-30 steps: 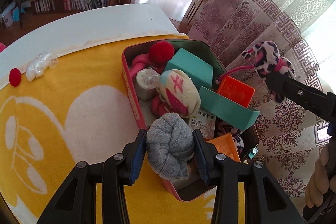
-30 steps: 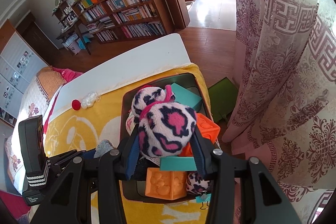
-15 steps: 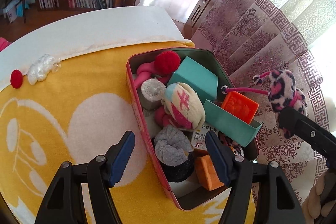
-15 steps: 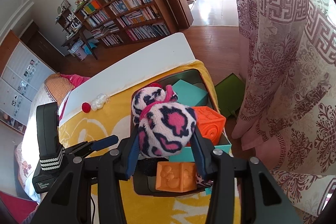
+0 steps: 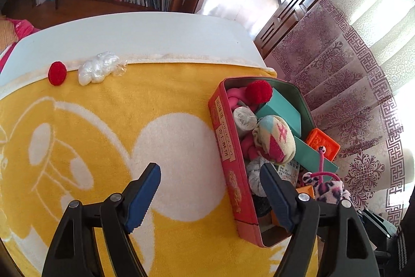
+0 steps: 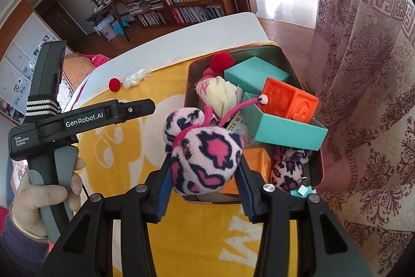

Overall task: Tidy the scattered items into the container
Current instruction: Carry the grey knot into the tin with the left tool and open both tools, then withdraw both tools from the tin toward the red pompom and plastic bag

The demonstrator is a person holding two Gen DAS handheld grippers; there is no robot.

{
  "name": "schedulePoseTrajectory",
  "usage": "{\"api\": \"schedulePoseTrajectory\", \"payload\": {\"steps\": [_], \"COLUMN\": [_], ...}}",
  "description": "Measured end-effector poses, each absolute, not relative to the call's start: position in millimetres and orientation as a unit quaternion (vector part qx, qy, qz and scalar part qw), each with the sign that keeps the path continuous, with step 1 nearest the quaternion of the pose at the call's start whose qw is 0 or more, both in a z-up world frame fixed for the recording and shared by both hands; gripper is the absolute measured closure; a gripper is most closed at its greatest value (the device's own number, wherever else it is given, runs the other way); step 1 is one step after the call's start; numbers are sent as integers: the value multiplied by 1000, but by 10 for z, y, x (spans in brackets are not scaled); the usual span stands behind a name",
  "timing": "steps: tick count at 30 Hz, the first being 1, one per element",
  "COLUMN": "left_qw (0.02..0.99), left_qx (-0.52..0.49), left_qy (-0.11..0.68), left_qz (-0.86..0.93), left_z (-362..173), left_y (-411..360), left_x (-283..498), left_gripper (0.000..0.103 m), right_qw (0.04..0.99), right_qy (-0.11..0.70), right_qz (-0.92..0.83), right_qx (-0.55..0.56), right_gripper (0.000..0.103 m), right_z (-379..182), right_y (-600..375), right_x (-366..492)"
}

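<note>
At the far left of the yellow-and-white patterned towel [image 5: 109,131] covering the white tabletop [image 5: 135,35], a small red pompom ball [image 5: 57,73] and a crumpled clear plastic wrapper [image 5: 97,68] lay just beside each other, well apart from the container and judged to be the items not yet tidied. The left hand-held gripper [image 5: 210,195] hung over bare towel with its jaws opening and nothing between them, presumably free to reach for those two items. To its right stood the red rectangular metal tin [image 5: 228,152], crowded with a larger red pompom [image 5: 258,92], a teal cardboard box [image 5: 281,116], a rolled cream-and-pink sock [image 5: 275,139] and an orange embossed rubber cube [image 5: 323,144]. The right hand-held gripper [image 6: 206,173] was clamped on a pink leopard-print plush toy [image 6: 207,162], held above the tin's near edge, probably for release inside. The left wrist view alone showed the printed outer wall of the tin and a grey knitted sock roll [image 5: 255,173] within; the right wrist view alone showed the person's hand [image 6: 44,188] gripping the left tool's handle and a second leopard plush [image 6: 288,168] lying in the tin's near corner.
</note>
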State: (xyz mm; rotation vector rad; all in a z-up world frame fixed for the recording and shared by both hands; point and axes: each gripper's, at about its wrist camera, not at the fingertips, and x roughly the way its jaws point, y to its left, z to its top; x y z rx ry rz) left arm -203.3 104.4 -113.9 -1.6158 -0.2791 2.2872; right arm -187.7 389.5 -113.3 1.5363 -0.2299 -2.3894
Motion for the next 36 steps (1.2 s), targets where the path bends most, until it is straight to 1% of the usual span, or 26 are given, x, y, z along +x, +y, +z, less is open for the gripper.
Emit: {"api": "schedulePoseTrajectory", "payload": {"steps": [2, 5, 7, 9, 11, 19, 25, 36], "left_qw": [165, 165, 163, 161, 156, 150, 133, 72], "left_qx": [-566, -568, -569, -571, -572, -573, -578, -582], "left_qy": [-98, -100, -103, -107, -111, -119, -128, -140], "left_qz": [802, 800, 799, 798, 798, 797, 794, 798], "left_z": [-1139, -1148, -1153, -1166, -1178, -1203, -1282, -1449], "left_y": [990, 887, 804, 716, 623, 311, -21, -874], "left_x": [-2010, -1972, -1951, -1939, -1929, -1937, -1972, -2277], "left_gripper": [23, 23, 23, 23, 23, 23, 23, 22], "right_qw": [139, 133, 134, 130, 123, 94, 108, 157], "right_qy": [-68, -57, -69, -85, -101, -133, -118, -87], "right_qz": [-830, -827, -824, -824, -826, -834, -840, -829], "right_qx": [536, 543, 546, 544, 541, 527, 518, 530], "right_gripper": [52, 51, 48, 41, 39, 39, 39, 39], "right_z": [-1180, -1241, -1247, -1226, -1196, -1036, -940, -1077], "right_y": [3847, 3784, 3785, 3809, 3837, 3843, 3522, 2631], "right_x": [-1873, -1860, -1856, -1853, -1852, -1904, -1995, -2333]}}
